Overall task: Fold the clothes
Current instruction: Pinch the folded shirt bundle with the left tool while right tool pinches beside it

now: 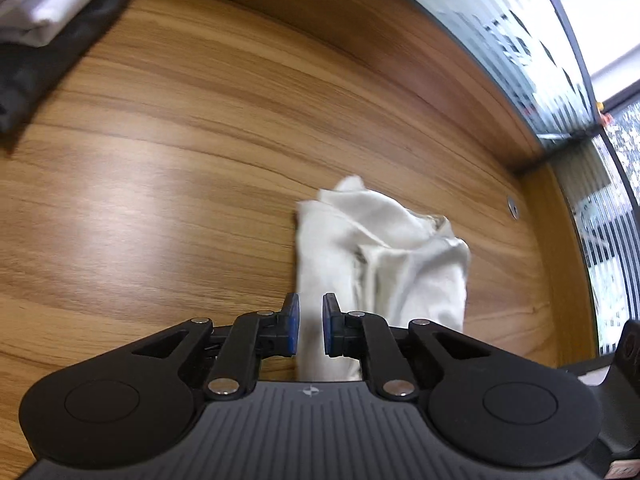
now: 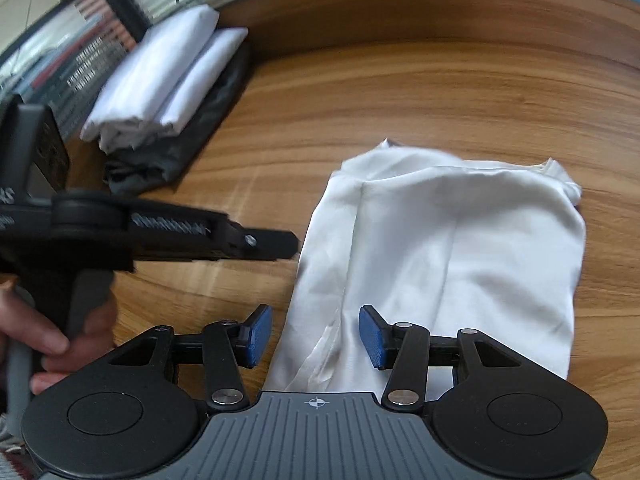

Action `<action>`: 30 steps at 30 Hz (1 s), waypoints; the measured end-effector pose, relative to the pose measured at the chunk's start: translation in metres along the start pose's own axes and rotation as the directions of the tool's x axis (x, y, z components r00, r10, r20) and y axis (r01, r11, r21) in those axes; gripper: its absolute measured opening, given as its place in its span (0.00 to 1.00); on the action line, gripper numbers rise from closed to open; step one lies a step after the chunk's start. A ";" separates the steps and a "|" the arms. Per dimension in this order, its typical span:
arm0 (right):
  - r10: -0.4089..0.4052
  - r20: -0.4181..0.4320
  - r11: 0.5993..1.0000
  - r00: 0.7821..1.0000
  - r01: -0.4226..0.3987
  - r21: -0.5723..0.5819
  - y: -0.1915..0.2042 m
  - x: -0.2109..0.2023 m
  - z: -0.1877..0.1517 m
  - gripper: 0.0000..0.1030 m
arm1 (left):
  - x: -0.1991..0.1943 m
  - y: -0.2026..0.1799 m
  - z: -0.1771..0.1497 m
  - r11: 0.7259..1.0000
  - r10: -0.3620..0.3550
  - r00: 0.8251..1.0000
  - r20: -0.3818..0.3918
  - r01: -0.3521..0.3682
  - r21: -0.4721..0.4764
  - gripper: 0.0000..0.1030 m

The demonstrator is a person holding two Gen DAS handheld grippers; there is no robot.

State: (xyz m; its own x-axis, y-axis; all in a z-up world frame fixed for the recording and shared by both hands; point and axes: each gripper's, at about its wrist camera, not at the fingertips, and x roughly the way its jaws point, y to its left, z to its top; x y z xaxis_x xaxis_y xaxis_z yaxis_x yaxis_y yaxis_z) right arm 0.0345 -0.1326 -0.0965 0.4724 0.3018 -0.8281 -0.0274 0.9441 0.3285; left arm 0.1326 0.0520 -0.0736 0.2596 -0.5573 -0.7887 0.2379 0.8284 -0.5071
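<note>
The cream-white cloth garment (image 2: 440,256) lies folded into a rough rectangle on the wood-grain table (image 1: 180,160), near both grippers. The left gripper (image 1: 311,328) shows a narrow gap between its blue pads and holds nothing. The right gripper (image 2: 316,336) stands about half open, also empty, above the garment's near edge. A stack of folded white and dark clothes (image 2: 168,80) sits well apart. Judged status: this piece looks folded; moving it to the stack likely remains.
</note>
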 end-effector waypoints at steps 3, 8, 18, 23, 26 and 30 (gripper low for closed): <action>-0.023 -0.023 0.999 0.999 0.022 -0.030 0.008 0.012 0.002 0.54 | -0.005 0.010 0.004 1.000 0.021 1.000 0.004 -0.020 -0.020 0.23; -0.094 -0.082 0.990 0.992 0.085 -0.112 0.027 0.033 0.005 0.54 | -0.014 0.024 0.007 0.998 0.017 1.000 0.000 -0.017 -0.063 0.37; -0.148 -0.074 0.982 0.986 0.137 -0.131 0.023 0.033 0.002 0.08 | -0.007 0.036 0.014 0.980 -0.154 0.984 -0.092 0.140 -0.138 0.80; -0.114 -0.023 0.989 0.993 0.112 -0.097 0.019 0.018 -0.002 0.07 | 0.019 0.025 0.014 0.972 -0.214 0.961 -0.178 0.190 -0.140 0.82; -0.101 -0.002 0.992 0.995 0.101 -0.079 0.016 0.009 -0.005 0.07 | 0.032 0.023 0.012 0.970 -0.218 0.954 -0.205 0.188 -0.157 0.82; -0.084 0.020 0.995 0.996 0.085 -0.054 0.014 0.003 -0.005 0.07 | 0.051 0.012 0.013 0.967 -0.233 0.943 -0.237 0.199 -0.160 0.82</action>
State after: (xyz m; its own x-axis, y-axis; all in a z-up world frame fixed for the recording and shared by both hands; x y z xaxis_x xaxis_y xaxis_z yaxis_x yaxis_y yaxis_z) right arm 0.0308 -0.1178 -0.0967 0.4907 0.2189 -0.8434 -0.0349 0.9721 0.2321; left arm 0.1609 0.0329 -0.1155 -0.0326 -0.7054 -0.7080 0.1315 0.6992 -0.7027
